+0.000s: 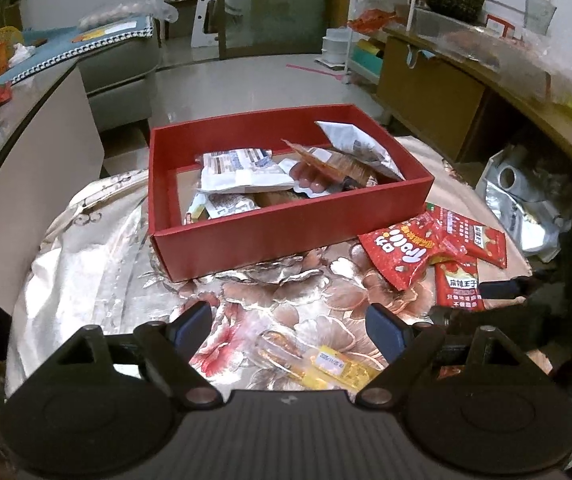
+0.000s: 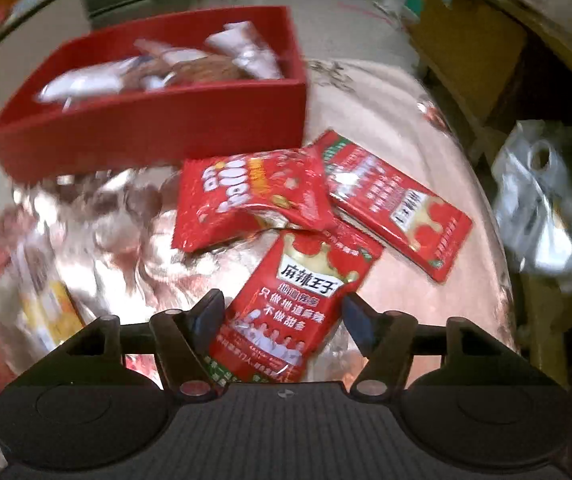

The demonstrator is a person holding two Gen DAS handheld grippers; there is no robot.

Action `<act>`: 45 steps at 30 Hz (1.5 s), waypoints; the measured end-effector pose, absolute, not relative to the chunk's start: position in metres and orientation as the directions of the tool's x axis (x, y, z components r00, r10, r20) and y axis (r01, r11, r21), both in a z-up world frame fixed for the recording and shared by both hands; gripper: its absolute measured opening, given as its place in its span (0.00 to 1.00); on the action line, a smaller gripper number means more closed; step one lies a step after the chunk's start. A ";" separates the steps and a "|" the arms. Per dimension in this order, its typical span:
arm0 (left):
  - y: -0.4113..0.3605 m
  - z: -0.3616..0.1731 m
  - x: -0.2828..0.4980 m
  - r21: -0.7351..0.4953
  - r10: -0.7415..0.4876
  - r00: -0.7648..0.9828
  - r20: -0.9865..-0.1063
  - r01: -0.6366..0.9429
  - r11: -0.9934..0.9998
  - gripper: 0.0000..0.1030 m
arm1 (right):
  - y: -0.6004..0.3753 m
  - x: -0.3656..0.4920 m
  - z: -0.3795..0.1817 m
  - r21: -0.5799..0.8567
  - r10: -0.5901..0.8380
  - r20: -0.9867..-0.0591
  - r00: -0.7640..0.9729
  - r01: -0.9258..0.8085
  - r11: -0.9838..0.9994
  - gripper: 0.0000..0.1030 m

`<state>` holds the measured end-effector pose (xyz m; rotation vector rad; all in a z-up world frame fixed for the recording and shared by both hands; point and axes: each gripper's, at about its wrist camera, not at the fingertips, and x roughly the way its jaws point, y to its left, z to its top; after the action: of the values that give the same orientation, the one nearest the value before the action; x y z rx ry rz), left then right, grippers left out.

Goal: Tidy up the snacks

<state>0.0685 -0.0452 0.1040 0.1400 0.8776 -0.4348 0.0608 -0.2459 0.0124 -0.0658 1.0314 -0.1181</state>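
Left gripper (image 1: 290, 322): fingers spread wide, nothing between them, low over the flowered tablecloth (image 1: 98, 280). A yellow snack stick (image 1: 318, 364) lies flat on the cloth just inside the gap, toward the right finger, not touching either pad.

Right gripper (image 2: 282, 312): fingers spread, a red crown packet (image 2: 290, 320) lying between them. Whether the pads touch it I cannot tell; the right pad looks to sit at the packet's edge, the left just beside it. This view is smeared by motion.

Largest to smallest, left wrist view:
- Tablecloth covers a round table; its edge curves from 8 o'clock round to 3 o'clock. Bare cloth at 9 o'clock and in front of the left gripper.
- Red box (image 1: 286, 236), open-topped, at 12 o'clock, well apart from the left fingers. Its near wall runs across with a strip of bare cloth in front. Inside: white wrappers (image 1: 242, 172), an orange pouch, a silvery white bag leaning on the far right corner.
- Silver bag (image 1: 526, 208) at 2 o'clock, beyond the table's edge.
- Red snack packets (image 1: 406, 252) at 2 o'clock, near the box's right front corner, close to the table's rim.

Right wrist view: three red packets overlap at 12 o'clock. A puffy one (image 2: 254, 196) lies just in front of the box's (image 2: 158, 128) near wall, a flat one (image 2: 398, 208) at 1 o'clock, the crown packet nearest, its top tucked under the puffy one. Open cloth at 9 to 10 o'clock.
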 end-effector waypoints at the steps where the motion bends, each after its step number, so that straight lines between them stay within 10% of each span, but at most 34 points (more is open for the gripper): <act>1: -0.045 0.104 0.069 -0.061 -0.315 0.556 -0.769 0.427 0.902 0.77 | -0.245 0.059 0.014 -0.124 -0.124 -0.856 0.502 0.034 0.992 0.68; 17: -0.148 0.084 0.074 -0.067 -0.550 0.353 -0.757 0.796 0.602 0.77 | -0.292 -0.010 0.047 0.109 0.124 -0.880 0.459 -0.059 0.992 0.60; 30: -0.236 0.022 0.126 0.057 -0.487 0.297 -0.821 0.892 0.448 0.80 | -0.331 -0.003 0.024 0.245 0.230 -0.891 0.392 -0.011 0.969 0.60; 39: -0.188 0.031 0.095 -0.227 -0.567 0.098 -0.818 0.851 0.474 0.87 | -0.327 -0.004 0.025 0.228 0.220 -0.896 0.385 -0.027 0.973 0.60; 45: -0.168 0.041 0.093 -0.207 -0.534 0.202 -0.821 0.767 0.607 0.87 | -0.314 -0.003 0.023 0.170 0.169 -0.902 0.397 -0.034 0.985 0.62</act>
<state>0.0927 -0.1683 0.0407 0.2706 1.0157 -0.9239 -0.0032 -0.3140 0.0233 0.1311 1.1563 0.1290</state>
